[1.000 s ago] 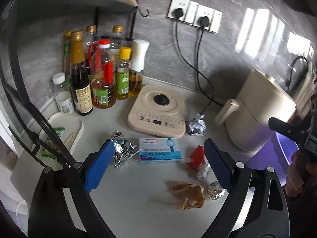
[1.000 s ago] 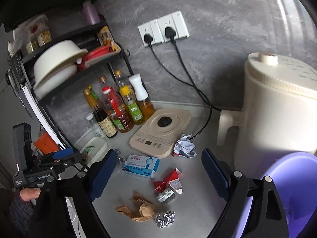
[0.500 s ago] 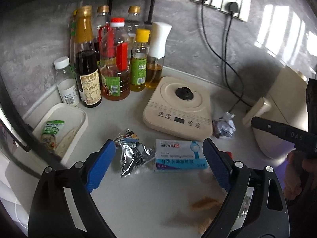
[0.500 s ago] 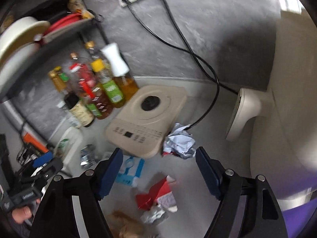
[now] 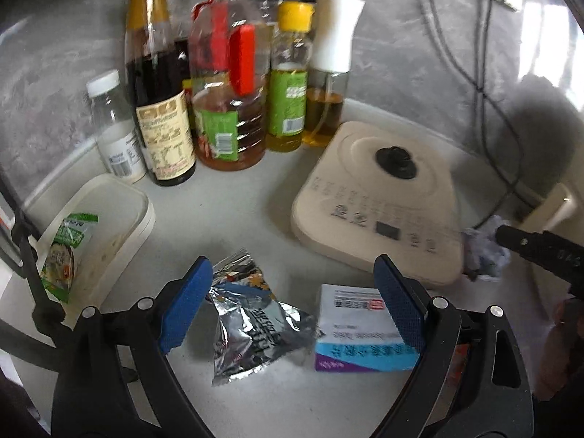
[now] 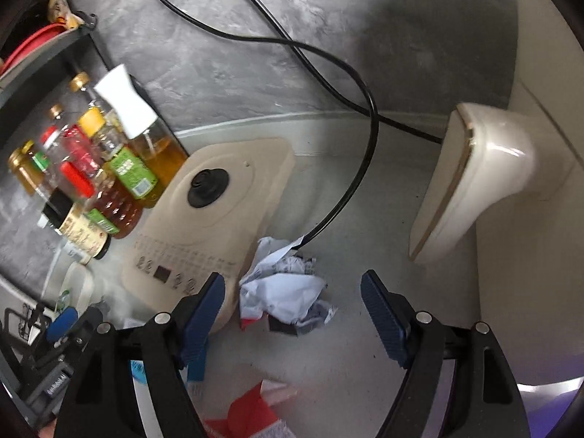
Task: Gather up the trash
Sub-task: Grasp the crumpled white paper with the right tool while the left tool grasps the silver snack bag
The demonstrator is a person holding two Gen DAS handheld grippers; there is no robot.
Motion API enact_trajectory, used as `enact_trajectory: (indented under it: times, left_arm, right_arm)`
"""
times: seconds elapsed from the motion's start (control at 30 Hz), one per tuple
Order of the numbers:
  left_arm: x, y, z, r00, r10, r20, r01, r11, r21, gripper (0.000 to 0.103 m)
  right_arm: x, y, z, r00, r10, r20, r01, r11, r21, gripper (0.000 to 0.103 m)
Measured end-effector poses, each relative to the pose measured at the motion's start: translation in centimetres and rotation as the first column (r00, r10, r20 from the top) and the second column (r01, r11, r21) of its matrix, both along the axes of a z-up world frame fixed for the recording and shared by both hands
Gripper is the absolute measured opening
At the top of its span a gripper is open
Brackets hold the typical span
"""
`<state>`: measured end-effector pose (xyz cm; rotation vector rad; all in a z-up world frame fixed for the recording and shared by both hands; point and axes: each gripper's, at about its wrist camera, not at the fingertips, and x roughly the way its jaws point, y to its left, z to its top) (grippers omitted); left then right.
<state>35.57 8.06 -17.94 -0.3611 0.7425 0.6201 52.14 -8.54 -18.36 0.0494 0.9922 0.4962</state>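
- Left wrist view: our left gripper (image 5: pixel 292 303) stands spread, gripping nothing. The foil wrapper (image 5: pixel 252 323) lies between its pads, nearer the 9 o'clock pad; the blue-and-white box (image 5: pixel 359 332) sits at 3 o'clock, partly behind the other pad.
- Right wrist view: our right gripper (image 6: pixel 292 314) is also spread and empty. The crumpled paper (image 6: pixel 286 292) lies between the pads, touching neither, against the beige appliance (image 6: pixel 215 219) at 10 o'clock.
- Step, we judge: approach for pickup. Next move calls for lowering, then closing on each piece without catching the box or appliance.
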Motion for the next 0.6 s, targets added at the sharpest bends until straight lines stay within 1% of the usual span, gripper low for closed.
enact_trajectory:
  times: [0.13,0.23,0.3,0.33,0.37,0.4,0.47,0.5,0.53,0.57,0.6]
  left_arm:
    - [0.4,0.7,-1.1,0.998,0.054,-0.029,-0.054,0.999,0.003,0.089]
    - [0.4,1.2,-1.7,0.995,0.088,-0.041,-0.088,0.996,-0.014,0.089]
    - [0.4,1.2,-2.0,0.993,0.102,-0.055,-0.103,0.995,-0.018,0.087]
    - [0.5,1.2,-2.3,0.993,0.102,-0.067,-0.104,0.994,-0.022,0.085]
    - [0.5,1.2,-2.5,0.992,0.102,-0.074,-0.104,0.994,-0.029,0.081]
    - [0.4,1.2,-2.7,0.992,0.102,-0.076,-0.105,0.994,-0.037,0.081]
    - [0.3,1.3,-2.8,0.992,0.107,-0.063,-0.110,0.993,-0.051,0.077]
    - [0.3,1.3,-2.7,0.993,0.105,-0.060,-0.108,0.993,-0.054,0.075]
    - [0.3,1.2,-2.6,0.994,0.098,-0.056,-0.101,0.993,-0.057,0.068]
    - [0.2,1.0,-2.5,0.994,0.094,-0.054,-0.097,0.994,-0.059,0.057]
    - [0.2,0.9,-2.5,0.994,0.091,-0.059,-0.094,0.993,-0.064,0.049]
  right_arm:
    - [0.9,0.5,-0.9,1.000,-0.020,-0.009,0.020,1.000,-0.017,0.076]
    - [1.4,0.9,-1.4,0.999,-0.026,-0.019,0.025,0.999,-0.027,0.076]
    - [1.6,1.0,-1.7,0.999,-0.027,-0.026,0.026,0.999,-0.034,0.070]
    - [1.7,1.0,-2.0,0.999,-0.027,-0.035,0.026,0.999,-0.033,0.062]
    - [1.8,0.9,-2.1,0.999,-0.022,-0.043,0.021,0.999,-0.025,0.049]
    - [1.8,1.0,-2.2,0.999,-0.015,-0.048,0.013,1.000,-0.025,0.042]
    - [1.6,1.0,-2.0,0.999,-0.003,-0.039,0.002,1.000,-0.025,0.035]
    - [1.5,1.0,-1.8,1.000,-0.002,-0.031,0.001,1.000,-0.029,0.033]
    - [1.4,0.9,-1.6,1.000,-0.004,-0.026,0.003,1.000,-0.029,0.032]
    - [1.3,0.8,-1.4,1.000,-0.006,-0.022,0.006,1.000,-0.027,0.032]
    - [1.2,0.6,-1.3,1.000,-0.010,-0.019,0.010,1.000,-0.026,0.032]
